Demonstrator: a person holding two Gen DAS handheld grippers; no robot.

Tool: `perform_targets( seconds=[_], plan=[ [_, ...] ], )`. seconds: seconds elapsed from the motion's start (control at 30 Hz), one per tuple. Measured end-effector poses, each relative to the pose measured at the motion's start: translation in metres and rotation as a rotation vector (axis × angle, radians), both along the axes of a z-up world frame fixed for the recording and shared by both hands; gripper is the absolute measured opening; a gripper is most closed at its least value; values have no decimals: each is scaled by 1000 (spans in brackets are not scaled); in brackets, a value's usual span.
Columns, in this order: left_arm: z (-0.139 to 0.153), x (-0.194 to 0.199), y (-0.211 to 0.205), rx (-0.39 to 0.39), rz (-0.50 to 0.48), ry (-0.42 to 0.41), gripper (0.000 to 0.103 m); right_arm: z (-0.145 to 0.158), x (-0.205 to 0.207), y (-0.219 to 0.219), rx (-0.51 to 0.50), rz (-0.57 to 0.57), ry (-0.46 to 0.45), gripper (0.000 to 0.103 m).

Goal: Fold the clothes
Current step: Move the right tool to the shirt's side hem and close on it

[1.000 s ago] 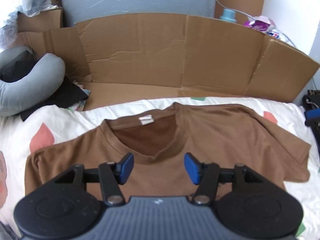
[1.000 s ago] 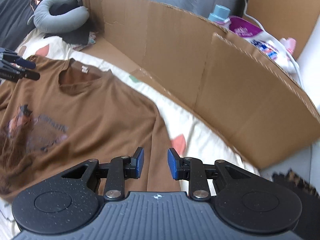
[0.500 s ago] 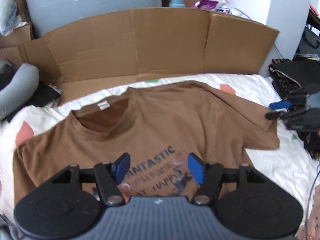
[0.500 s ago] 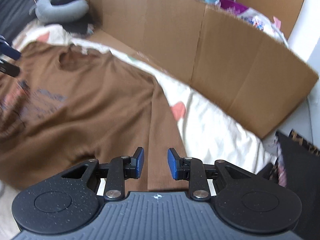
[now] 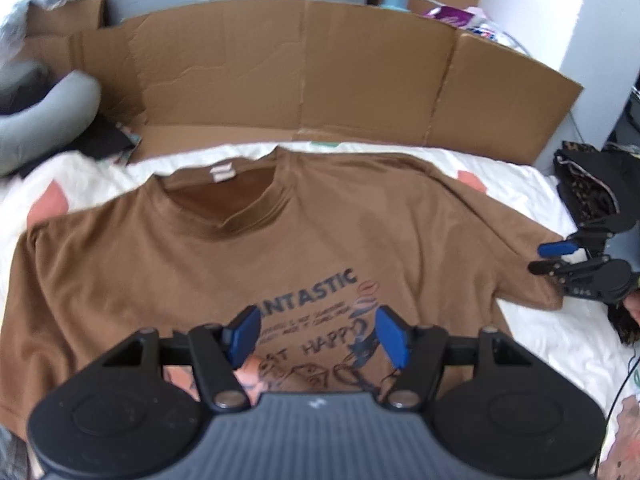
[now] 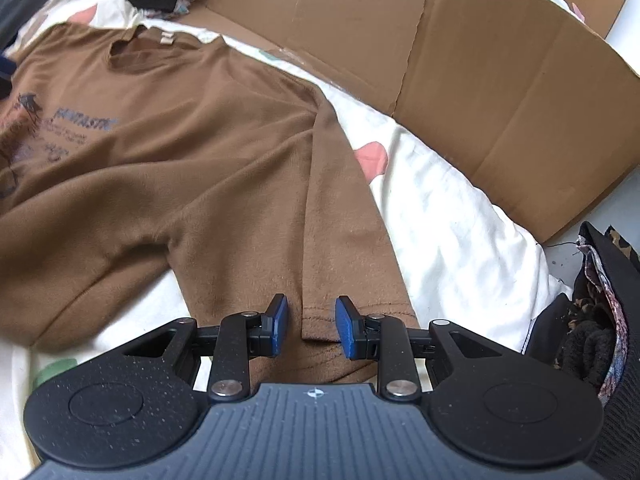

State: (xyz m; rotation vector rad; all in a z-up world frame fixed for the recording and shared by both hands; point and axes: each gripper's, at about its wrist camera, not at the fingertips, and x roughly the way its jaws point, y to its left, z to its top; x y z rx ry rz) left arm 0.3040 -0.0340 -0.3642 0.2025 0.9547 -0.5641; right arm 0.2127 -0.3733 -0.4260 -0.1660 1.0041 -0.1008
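Observation:
A brown T-shirt point(image 5: 248, 248) with a dark printed front lies flat, face up, on a white bedsheet point(image 5: 532, 192); it also shows in the right wrist view point(image 6: 192, 152). My left gripper point(image 5: 318, 334) is open and empty, hovering over the printed chest. My right gripper point(image 6: 311, 326) is open, its blue pads point(image 6: 347, 328) standing either side of the right sleeve hem point(image 6: 352, 312), holding nothing. It also shows in the left wrist view point(image 5: 556, 258) at the sleeve end.
A flattened cardboard sheet point(image 5: 320, 80) stands along the far edge of the bed. A grey neck pillow point(image 5: 44, 120) lies far left. A pile of dark clothes point(image 6: 600, 312) sits at the right. Bottles and packets point(image 5: 448, 16) stand behind the cardboard.
My left gripper has drawn back from the collar toward the printed chest. My right gripper has come down along the right sleeve until its pads straddle the hem.

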Motion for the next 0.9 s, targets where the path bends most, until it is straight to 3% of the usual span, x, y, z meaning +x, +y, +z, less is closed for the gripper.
perform_targets(
  seconds=[0.5, 0.53, 0.57, 0.67, 0.9],
  plan=[
    [-23, -10, 6, 48, -18, 51, 66, -15, 5, -8, -6, -7, 35, 32],
    [-22, -10, 6, 48, -20, 48, 66, -13, 6, -11, 18, -23, 36, 8],
    [-22, -10, 6, 49, -20, 46, 66, -10, 7, -15, 36, -38, 35, 1],
    [-22, -10, 6, 49, -14, 43, 66, -1, 7, -25, 59, -69, 26, 1],
    [-21, -8, 4, 48, -21, 40, 66, 19, 9, -33, -32, -46, -6, 0]
  ],
)
